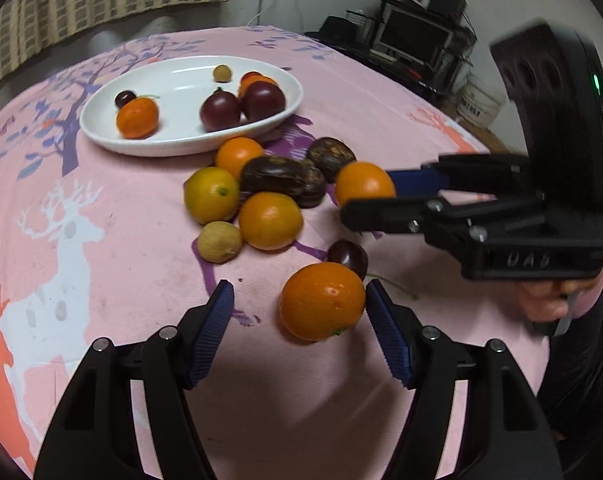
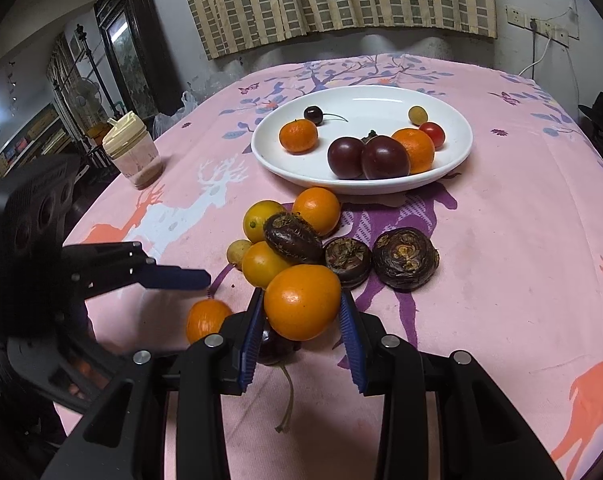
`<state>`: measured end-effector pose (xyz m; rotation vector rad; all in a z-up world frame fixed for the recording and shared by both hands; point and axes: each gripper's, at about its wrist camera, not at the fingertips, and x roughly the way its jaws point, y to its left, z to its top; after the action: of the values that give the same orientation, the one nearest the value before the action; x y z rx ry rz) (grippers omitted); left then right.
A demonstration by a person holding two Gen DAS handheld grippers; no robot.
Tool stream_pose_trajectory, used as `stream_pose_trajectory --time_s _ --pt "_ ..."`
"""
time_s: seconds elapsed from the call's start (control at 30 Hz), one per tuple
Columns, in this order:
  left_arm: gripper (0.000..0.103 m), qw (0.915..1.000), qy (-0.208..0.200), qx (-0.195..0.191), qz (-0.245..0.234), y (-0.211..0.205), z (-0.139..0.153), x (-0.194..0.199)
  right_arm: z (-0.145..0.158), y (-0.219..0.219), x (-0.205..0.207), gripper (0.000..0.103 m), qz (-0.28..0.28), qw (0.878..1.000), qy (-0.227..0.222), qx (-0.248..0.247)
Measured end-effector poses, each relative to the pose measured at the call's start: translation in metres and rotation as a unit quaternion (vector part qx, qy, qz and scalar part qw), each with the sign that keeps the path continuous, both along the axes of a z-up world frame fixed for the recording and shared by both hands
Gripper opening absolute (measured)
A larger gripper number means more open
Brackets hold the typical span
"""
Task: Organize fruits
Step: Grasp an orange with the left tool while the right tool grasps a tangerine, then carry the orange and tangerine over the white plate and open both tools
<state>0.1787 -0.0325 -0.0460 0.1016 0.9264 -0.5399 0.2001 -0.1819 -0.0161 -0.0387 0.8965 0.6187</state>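
Right gripper ribbed blue jaws pinch a smooth round orange; left gripper jaws wide, empty, w/ glossy orange between.

Eight oranges, perhaps three water chestnuts.

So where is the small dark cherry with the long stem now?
On the pink tablecloth, the dark cherry lies below the right gripper and its orange mandarin.

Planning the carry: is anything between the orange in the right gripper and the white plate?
Yes. A cluster of oranges and dark brown fruits lies directly between the held orange and the white plate, so lifting over it looks safer.
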Motion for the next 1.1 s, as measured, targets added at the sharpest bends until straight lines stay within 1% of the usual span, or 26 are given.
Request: stream_pose_trajectory --time_s 0.03,0.1,0.17,0.2,0.3,0.43,0.53,0.6,0.67,0.77,0.83,0.9,0.97,1.03,1.1 --pt "0.065 1.0000 -0.004 0.007 -0.004 -0.002 -0.001 -0.002 0.000 0.000 0.000 0.037 -0.001 1.000 0.000 0.001" --pt "0.058 0.9997 -0.010 0.015 -0.019 -0.009 -0.002 -0.006 0.001 -0.001 0.000 0.037 -0.002 1.000 0.000 0.003" --pt "0.045 0.9992 -0.013 0.019 -0.033 -0.013 -0.003 -0.010 0.001 -0.002 0.000 0.037 -0.004 1.000 0.000 0.003" --pt "0.042 0.9989 -0.015 0.021 -0.039 -0.016 -0.003 -0.012 0.000 -0.003 0.001 0.037 -0.005 1.000 0.001 0.004" --pt "0.042 0.9985 -0.024 0.032 -0.038 -0.019 -0.002 -0.016 0.000 -0.004 0.000 0.037 -0.008 1.000 0.002 0.005" --pt "0.041 0.9994 -0.022 0.022 -0.015 -0.010 0.000 -0.016 0.000 -0.006 -0.001 0.037 -0.009 1.000 0.001 0.008" --pt "0.041 0.9997 -0.025 0.000 -0.001 0.002 0.009 -0.012 0.001 -0.007 0.001 0.037 -0.008 1.000 -0.001 0.019" --pt "0.041 0.9994 -0.029 -0.014 0.009 0.012 0.019 -0.005 0.007 -0.005 0.004 0.037 -0.003 1.000 -0.012 0.029" --pt "0.041 0.9987 -0.041 -0.017 0.026 0.021 0.031 0.009 0.016 -0.002 0.013 0.037 -0.009 0.999 -0.031 0.040" --pt "0.041 0.9962 -0.059 -0.026 0.059 0.030 0.050 0.040 0.032 0.000 0.035 0.037 -0.034 0.996 -0.059 0.052" --pt "0.041 0.9930 -0.078 -0.031 0.082 0.035 0.063 0.067 0.040 -0.002 0.061 0.037 -0.062 0.994 -0.066 0.067" --pt "0.041 0.9887 -0.100 -0.026 0.109 0.036 0.070 0.098 0.042 -0.002 0.089 0.037 -0.090 0.991 -0.071 0.069" --pt "0.041 0.9866 -0.096 -0.034 0.127 0.039 0.070 0.126 0.039 -0.002 0.111 0.037 -0.108 0.989 -0.075 0.063" --pt "0.041 0.9865 -0.075 -0.042 0.139 0.039 0.062 0.155 0.031 -0.003 0.134 0.037 -0.125 0.989 -0.067 0.053" --pt "0.041 0.9865 -0.066 -0.032 0.147 0.036 0.054 0.177 0.022 -0.004 0.150 0.037 -0.133 0.988 -0.055 0.049"
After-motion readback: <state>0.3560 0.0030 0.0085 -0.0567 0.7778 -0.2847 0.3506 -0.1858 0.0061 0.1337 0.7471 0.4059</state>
